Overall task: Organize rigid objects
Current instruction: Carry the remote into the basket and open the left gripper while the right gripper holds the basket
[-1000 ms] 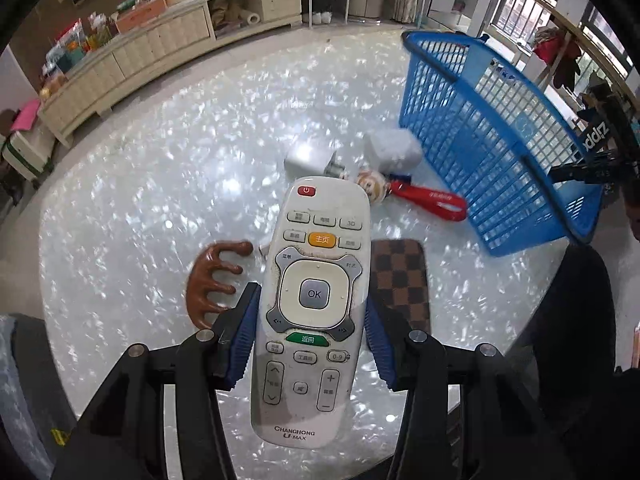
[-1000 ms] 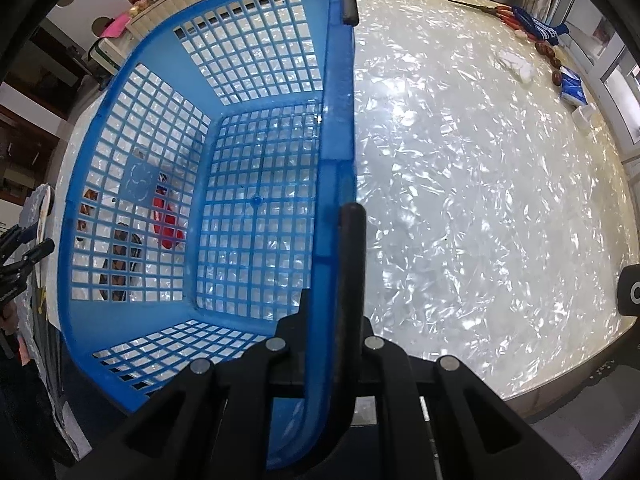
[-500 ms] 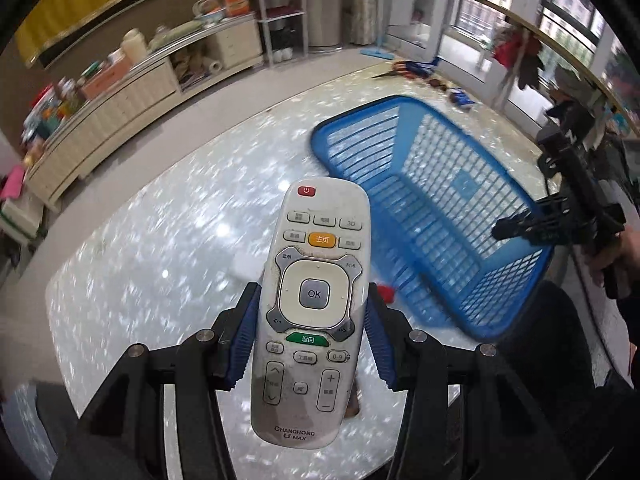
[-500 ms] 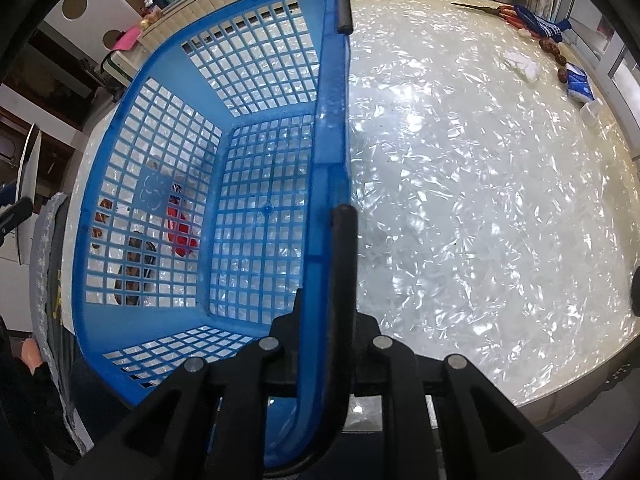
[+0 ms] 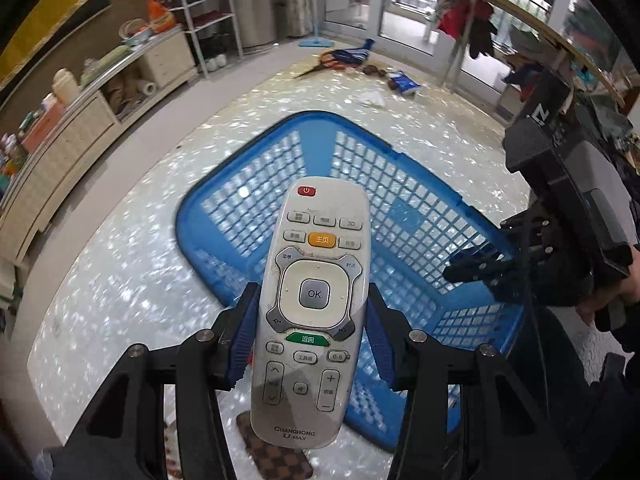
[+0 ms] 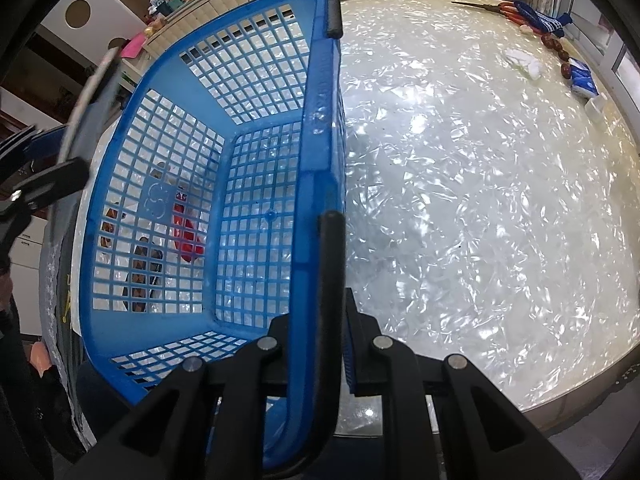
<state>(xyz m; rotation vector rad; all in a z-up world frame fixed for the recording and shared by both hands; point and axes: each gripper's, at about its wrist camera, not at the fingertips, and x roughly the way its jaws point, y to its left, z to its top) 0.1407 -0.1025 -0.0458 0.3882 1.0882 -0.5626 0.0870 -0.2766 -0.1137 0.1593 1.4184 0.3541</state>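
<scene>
Left gripper (image 5: 312,332) and right gripper (image 6: 316,344): black angular arms, silver screws, ribbed blue pads (image 5: 244,336).

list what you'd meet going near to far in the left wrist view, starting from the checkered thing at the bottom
checkered case → left gripper holding the remote → blue basket → white cloth → red-handled scissors

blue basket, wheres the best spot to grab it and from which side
Take the blue basket by its long side rim, coming from above so the fingers straddle the wall. That rim is a thin upright edge, narrow enough for nearly closed jaws, whereas the mesh walls are broad. The right gripper is clamped there now, at the black handle, tilting the basket.
</scene>
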